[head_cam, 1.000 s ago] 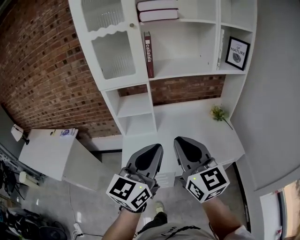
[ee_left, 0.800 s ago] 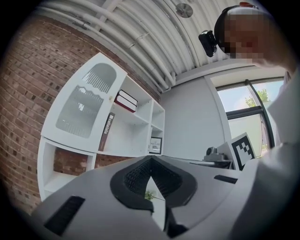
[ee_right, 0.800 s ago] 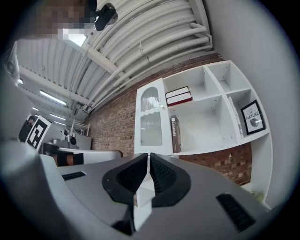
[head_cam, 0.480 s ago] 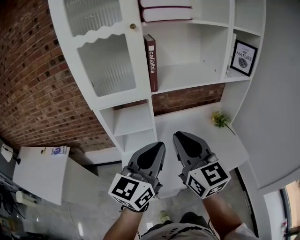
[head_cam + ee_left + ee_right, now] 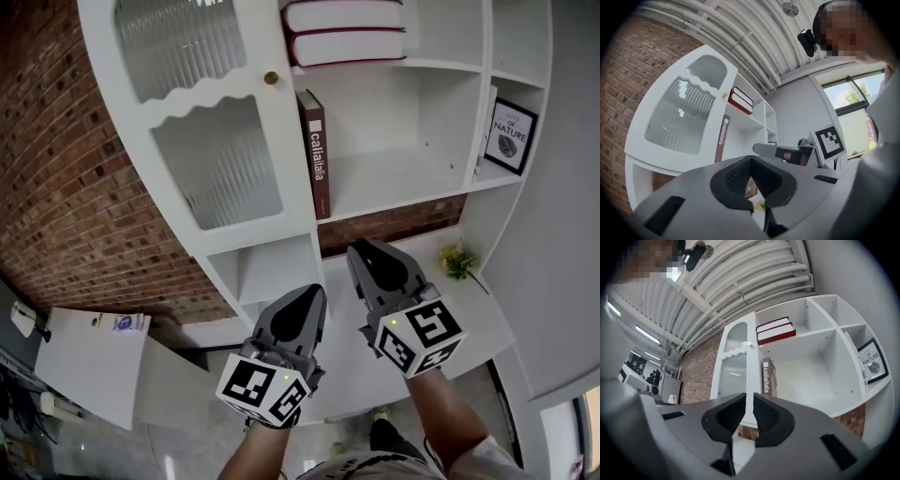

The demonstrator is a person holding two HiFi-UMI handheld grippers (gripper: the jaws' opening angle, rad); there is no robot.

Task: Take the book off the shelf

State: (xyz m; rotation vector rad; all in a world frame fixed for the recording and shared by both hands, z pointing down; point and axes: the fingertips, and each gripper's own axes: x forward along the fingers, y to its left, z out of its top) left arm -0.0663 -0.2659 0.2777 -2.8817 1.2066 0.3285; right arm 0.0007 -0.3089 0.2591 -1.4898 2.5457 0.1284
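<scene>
A dark red book (image 5: pixel 317 155) with white lettering on its spine stands upright at the left end of the white shelf (image 5: pixel 394 183), against the partition. It also shows in the left gripper view, the book (image 5: pixel 722 139), and in the right gripper view, the book (image 5: pixel 767 377). My right gripper (image 5: pixel 366 248) is raised below the shelf, pointing up toward the book and apart from it. Its jaws are opening to a narrow slit (image 5: pixel 749 397) with nothing between them. My left gripper (image 5: pixel 309 292) sits lower and to the left, shut and empty (image 5: pixel 750 159).
Two red-and-white books (image 5: pixel 345 30) lie stacked on the shelf above. A ribbed glass cabinet door (image 5: pixel 216 159) with a brass knob (image 5: pixel 272 78) stands left of the book. A framed picture (image 5: pixel 512 137) leans at the right. A small plant sprig (image 5: pixel 459 261) lies on the desk.
The shelf unit has come closer and lower in view. My right gripper has risen toward the shelf with the book. Left gripper has stayed low.
</scene>
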